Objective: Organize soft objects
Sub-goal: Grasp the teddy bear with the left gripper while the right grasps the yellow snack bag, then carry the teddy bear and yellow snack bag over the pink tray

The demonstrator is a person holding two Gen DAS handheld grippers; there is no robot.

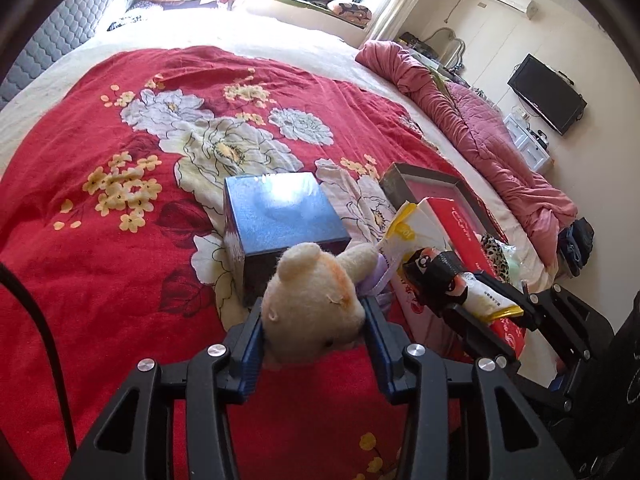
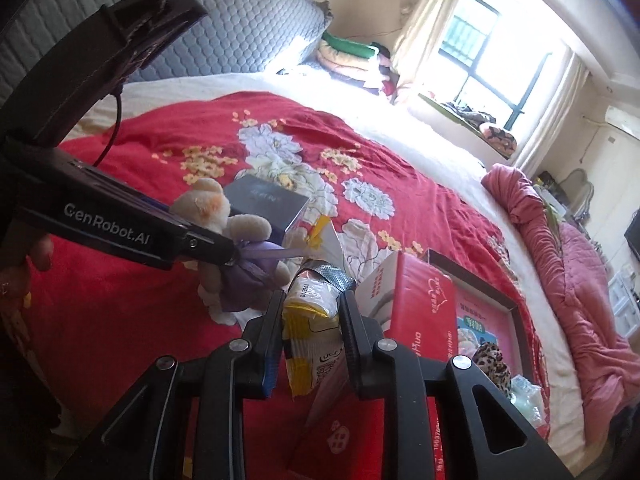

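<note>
My left gripper (image 1: 314, 312) is shut on the head of a cream teddy bear (image 1: 312, 300) in a purple dress, held over the red floral blanket (image 1: 120, 160). The bear also shows in the right wrist view (image 2: 224, 220), with the left gripper (image 2: 224, 248) beside it. My right gripper (image 2: 310, 300) is shut on a yellow and white soft packet (image 2: 310, 320). It appears in the left wrist view (image 1: 460, 288), to the right of the bear, with the packet (image 1: 412, 224) in it.
A blue box (image 1: 280, 216) lies just beyond the bear. A red carton (image 2: 420, 312), a framed tray (image 2: 488, 312) and a leopard-print item (image 2: 492, 364) lie to the right. A pink quilt (image 1: 480, 128) is bunched along the bed's right side. The grey headboard (image 2: 240, 32) stands behind.
</note>
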